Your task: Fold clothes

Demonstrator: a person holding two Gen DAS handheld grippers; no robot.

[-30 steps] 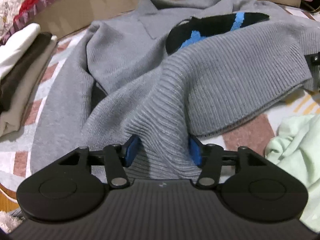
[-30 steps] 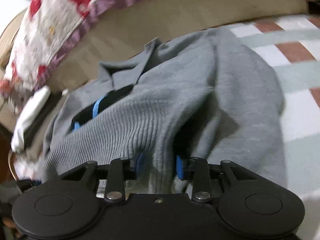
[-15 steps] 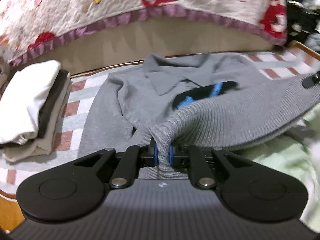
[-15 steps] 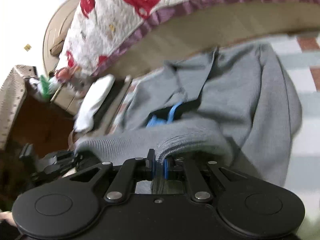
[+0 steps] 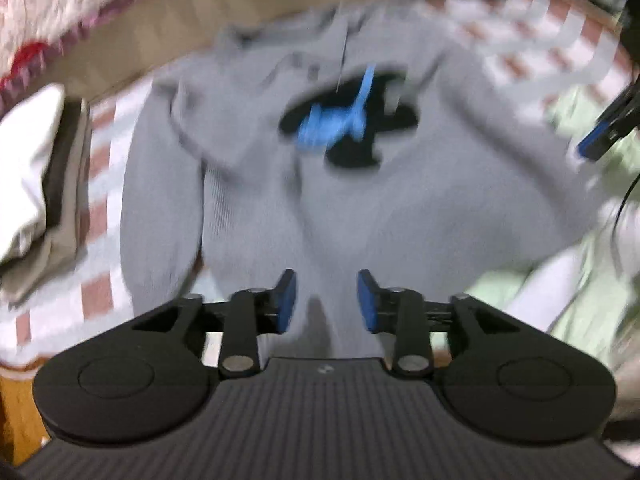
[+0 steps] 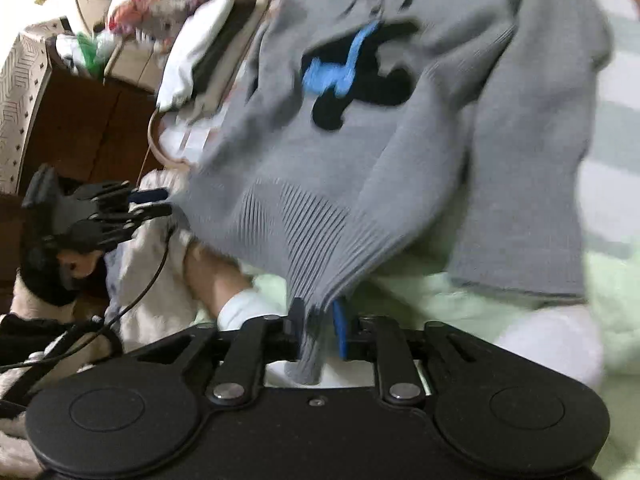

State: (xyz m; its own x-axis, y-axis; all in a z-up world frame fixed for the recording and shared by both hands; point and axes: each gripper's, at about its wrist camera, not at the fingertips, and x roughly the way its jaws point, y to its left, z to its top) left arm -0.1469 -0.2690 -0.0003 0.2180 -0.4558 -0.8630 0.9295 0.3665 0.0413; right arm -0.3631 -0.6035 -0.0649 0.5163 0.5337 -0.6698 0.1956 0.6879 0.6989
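Sweater (image 5: 400, 208), grey knit, collar end on the checked cover (image 5: 100, 292) just beside the folded pile (image 5: 36, 160). The ribbed hem (image 6: 304, 232) is raised off the cover toward me. A black and blue patch sits on the chest. A pale green garment (image 5: 580, 280) lies on the side of the sweater away from the pile.

Left tongs (image 5: 326, 300): jaws have just been opening and now stand about half apart. Grey cloth runs between the pads, but I see neither pad pressing on it.

Right tongs (image 6: 320, 324): jaws also just opening. The hem corner hangs down between them, against the dark pad. The blue pad stands clear of it, so I judge this no true grip.

Handling, as I judge it: soft and limp, with some weight for a knit. It sags wherever unsupported and stretches if pulled hard. It is not slippery; the ribbing gives the pads purchase. It is not fragile, though a loose stitch could snag on a pad edge.

Best hold is the ribbed hem at its two corners, the one nearer the pile and the one farther from it. That band is thickest and keeps a straight edge. A mid-panel pinch would only bunch the cloth. The left view is blurred, so sleeve positions are uncertain.
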